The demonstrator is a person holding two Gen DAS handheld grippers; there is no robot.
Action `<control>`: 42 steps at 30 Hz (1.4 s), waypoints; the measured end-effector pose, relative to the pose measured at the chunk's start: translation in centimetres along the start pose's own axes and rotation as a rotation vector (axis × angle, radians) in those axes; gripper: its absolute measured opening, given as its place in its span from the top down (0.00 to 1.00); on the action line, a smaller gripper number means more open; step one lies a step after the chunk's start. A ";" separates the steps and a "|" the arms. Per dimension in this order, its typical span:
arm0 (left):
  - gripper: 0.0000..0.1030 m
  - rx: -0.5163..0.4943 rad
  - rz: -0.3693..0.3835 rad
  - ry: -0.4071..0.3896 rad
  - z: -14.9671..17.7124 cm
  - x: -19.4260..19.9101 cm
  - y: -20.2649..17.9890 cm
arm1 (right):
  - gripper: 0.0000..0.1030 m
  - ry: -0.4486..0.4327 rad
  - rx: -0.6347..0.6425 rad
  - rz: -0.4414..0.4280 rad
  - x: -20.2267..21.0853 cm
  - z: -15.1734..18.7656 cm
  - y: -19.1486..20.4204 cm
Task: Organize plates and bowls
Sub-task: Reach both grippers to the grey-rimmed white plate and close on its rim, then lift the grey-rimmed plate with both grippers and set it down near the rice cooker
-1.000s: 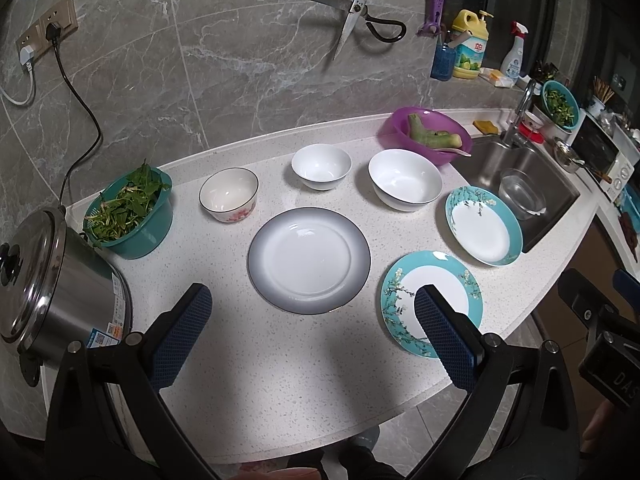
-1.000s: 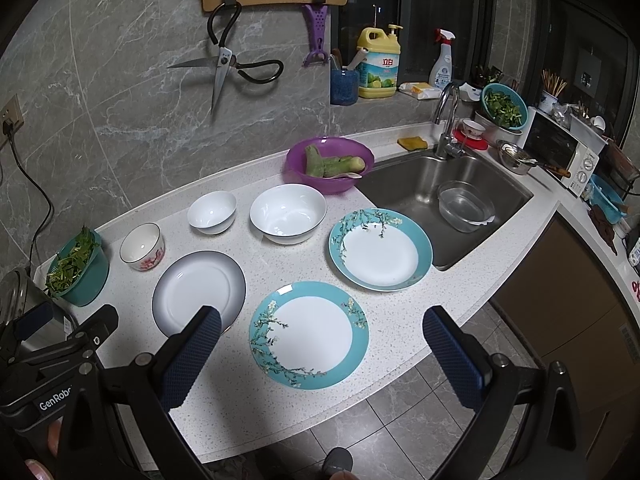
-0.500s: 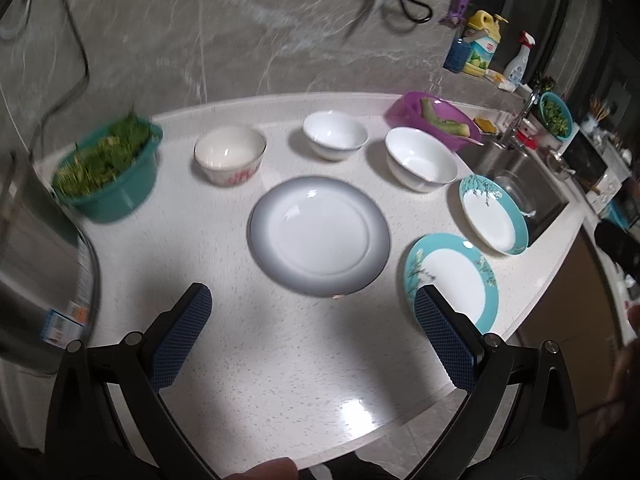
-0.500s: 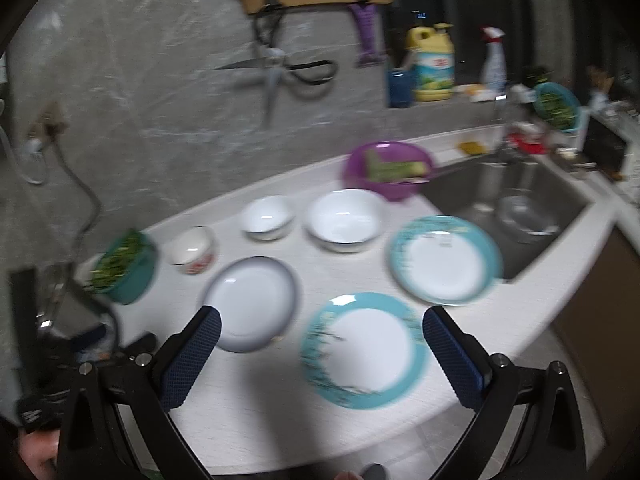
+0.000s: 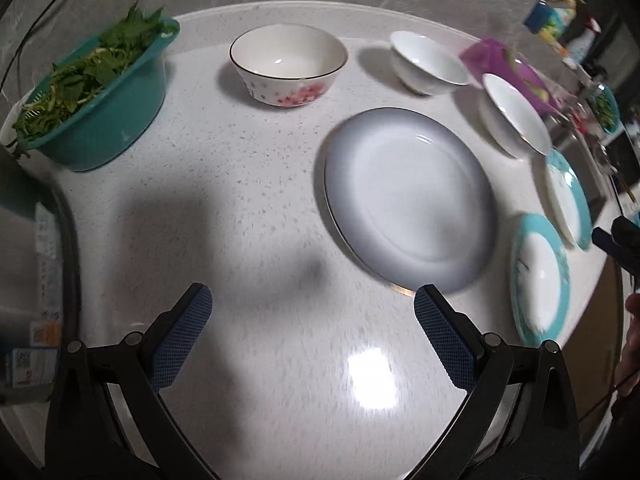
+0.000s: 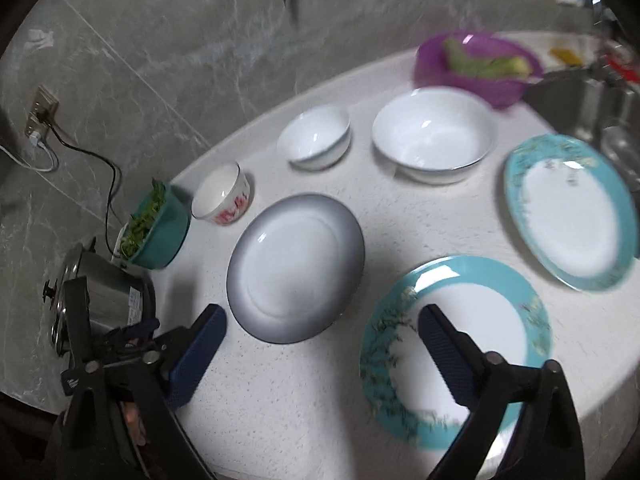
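A grey-rimmed plate (image 5: 408,200) (image 6: 296,266) lies mid-counter. Two teal floral plates lie to its right: the near one (image 5: 540,276) (image 6: 460,344) and the far one (image 5: 568,198) (image 6: 572,212). Behind stand a pink-flowered bowl (image 5: 288,64) (image 6: 222,194), a small white bowl (image 5: 428,62) (image 6: 314,136) and a large white bowl (image 5: 516,114) (image 6: 434,134). My left gripper (image 5: 310,310) is open and empty, low over the counter just left of the grey plate's near edge. My right gripper (image 6: 320,332) is open and empty, its right finger over the near teal plate.
A teal basket of greens (image 5: 88,92) (image 6: 154,228) and a steel cooker (image 6: 100,292) stand at the left. A purple bowl with vegetables (image 6: 478,64) and the sink (image 6: 592,96) are at the back right. The counter's front edge is close below both grippers.
Both grippers have moved forward and down toward the counter. The left swung left, nearer the grey plate; the right closed in on the near teal plate. Both stayed open.
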State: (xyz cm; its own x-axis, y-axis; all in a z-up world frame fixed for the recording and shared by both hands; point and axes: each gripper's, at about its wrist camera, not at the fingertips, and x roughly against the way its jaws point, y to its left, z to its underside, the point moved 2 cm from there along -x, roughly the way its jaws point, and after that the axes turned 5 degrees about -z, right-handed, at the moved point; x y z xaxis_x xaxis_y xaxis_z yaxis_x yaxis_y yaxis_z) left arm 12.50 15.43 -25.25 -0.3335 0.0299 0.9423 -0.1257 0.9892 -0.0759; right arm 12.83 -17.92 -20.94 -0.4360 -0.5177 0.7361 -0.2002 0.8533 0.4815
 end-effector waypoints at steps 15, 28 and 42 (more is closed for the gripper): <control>0.40 0.123 0.056 0.118 -4.2 -7.5 -1.6 | 0.37 0.264 -0.033 -0.135 -11.8 -5.1 -5.3; 0.67 0.085 0.069 0.139 -6.2 -9.6 -3.5 | 0.28 0.352 0.014 -0.184 -14.3 -5.3 -5.5; 0.70 0.016 0.080 0.154 -7.9 -10.4 -4.7 | 0.79 0.391 0.092 -0.069 -15.1 -5.7 -5.6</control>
State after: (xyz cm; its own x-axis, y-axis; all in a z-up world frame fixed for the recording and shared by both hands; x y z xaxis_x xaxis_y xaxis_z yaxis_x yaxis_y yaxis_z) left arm 23.92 11.58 -32.08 -0.1961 0.1313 0.9717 -0.1197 0.9804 -0.1567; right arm 25.58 -15.23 -32.04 -0.0557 -0.5433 0.8377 -0.3029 0.8086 0.5043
